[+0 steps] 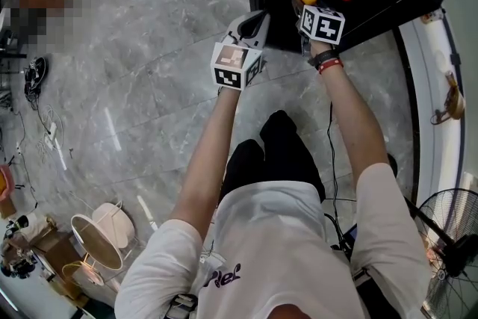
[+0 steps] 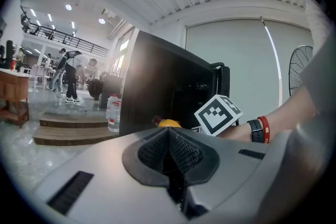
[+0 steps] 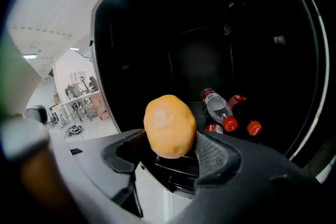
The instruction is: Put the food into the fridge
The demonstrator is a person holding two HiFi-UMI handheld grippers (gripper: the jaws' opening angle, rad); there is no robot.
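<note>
Orange fruit [image 3: 169, 126] is sitting clamped in my right gripper [image 3: 171, 147], left gripper [image 2: 169, 153] closed empty; I'm aiming it inside the fridge [image 3: 184, 50], avoiding bottles [image 3: 227, 114].

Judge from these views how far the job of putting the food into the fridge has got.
Done: the fridge stands open, red-capped bottles inside. In hand: the right tool grips an orange fruit in front of the opening, not yet inside. To do: set the fruit in and release it. The left tool is shut and empty.
</note>
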